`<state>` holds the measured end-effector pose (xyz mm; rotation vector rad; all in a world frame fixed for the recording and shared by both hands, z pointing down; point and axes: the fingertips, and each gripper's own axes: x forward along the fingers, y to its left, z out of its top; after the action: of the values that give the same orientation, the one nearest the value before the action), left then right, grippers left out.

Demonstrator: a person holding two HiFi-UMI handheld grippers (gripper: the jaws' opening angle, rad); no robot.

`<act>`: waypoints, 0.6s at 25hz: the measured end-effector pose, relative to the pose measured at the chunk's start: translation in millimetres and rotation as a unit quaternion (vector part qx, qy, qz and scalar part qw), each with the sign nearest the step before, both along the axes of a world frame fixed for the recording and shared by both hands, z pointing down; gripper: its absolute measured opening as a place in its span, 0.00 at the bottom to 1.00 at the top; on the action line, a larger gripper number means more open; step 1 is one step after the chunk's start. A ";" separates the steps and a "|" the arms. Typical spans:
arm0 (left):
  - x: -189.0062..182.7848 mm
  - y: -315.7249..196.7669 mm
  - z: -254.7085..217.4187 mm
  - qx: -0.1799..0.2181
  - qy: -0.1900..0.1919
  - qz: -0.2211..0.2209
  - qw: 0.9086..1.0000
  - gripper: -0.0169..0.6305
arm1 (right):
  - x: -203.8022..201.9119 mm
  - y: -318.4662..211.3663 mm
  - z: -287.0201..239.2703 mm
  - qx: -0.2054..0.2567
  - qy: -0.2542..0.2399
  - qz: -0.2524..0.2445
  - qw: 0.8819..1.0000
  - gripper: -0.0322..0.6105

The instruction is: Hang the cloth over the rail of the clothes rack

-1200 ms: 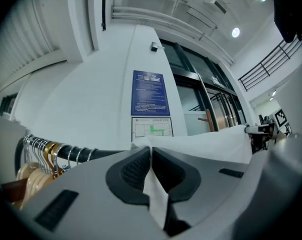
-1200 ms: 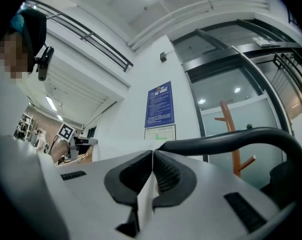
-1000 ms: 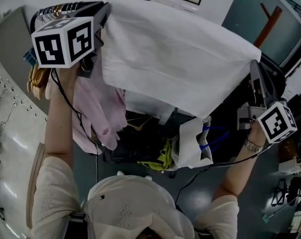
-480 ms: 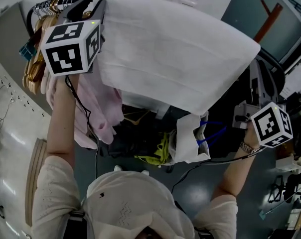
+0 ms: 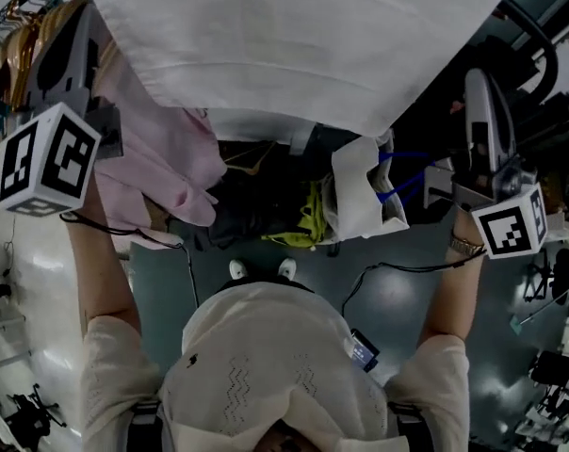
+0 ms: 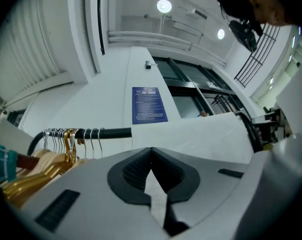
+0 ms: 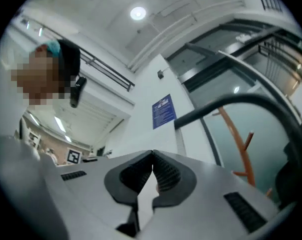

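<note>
The white cloth point(image 5: 284, 45) lies draped over the black rail point(image 6: 98, 133) of the clothes rack, and it also shows as a flat white sheet point(image 6: 196, 136) past the left jaws. My left gripper point(image 5: 77, 17) stands to the left of the cloth's edge, clear of it. Its jaws are shut tip to tip with nothing between them point(image 6: 151, 150). My right gripper point(image 5: 479, 81) is raised below the cloth's right corner, apart from it. It is shut too and holds nothing point(image 7: 152, 155). A curved black rail point(image 7: 226, 104) runs ahead of it.
A pink garment point(image 5: 162, 153) and gold hangers point(image 5: 21, 50) hang at the rail's left end. Under the rack sit a white bag with blue handles point(image 5: 365, 191), dark clothes and a yellow-green item point(image 5: 313, 217). An orange coat stand point(image 7: 241, 149) is at the right.
Both grippers have come down and away from the cloth's corners. The left one moved left and lower. The cloth stays spread over the rail, and the head view has tipped further down.
</note>
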<state>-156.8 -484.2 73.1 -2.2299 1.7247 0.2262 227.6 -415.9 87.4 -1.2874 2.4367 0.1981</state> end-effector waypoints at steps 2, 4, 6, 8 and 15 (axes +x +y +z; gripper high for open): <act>5.7 13.4 25.5 0.006 -0.011 0.032 0.999 0.05 | -14.8 3.1 32.0 -0.022 -0.012 -0.054 0.998 0.08; 8.8 24.5 55.5 0.009 -0.028 0.041 0.999 0.05 | -25.7 -0.8 71.8 -0.058 0.005 -0.054 0.997 0.08; 9.7 30.0 97.9 -0.009 -0.033 0.046 0.998 0.05 | -34.7 -6.8 118.1 -0.092 0.037 -0.028 0.995 0.08; 16.3 32.6 146.7 -0.042 -0.025 0.065 0.997 0.05 | -43.9 -11.3 164.5 -0.122 0.058 -0.004 0.991 0.08; 87.9 58.9 264.8 -0.118 -0.012 0.152 0.981 0.05 | -108.1 5.2 293.3 -0.225 0.095 -0.040 0.969 0.08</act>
<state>-68.9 -425.4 337.9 -2.6535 1.4561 0.0631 119.5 -410.7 380.7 -1.3971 2.8005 -0.2842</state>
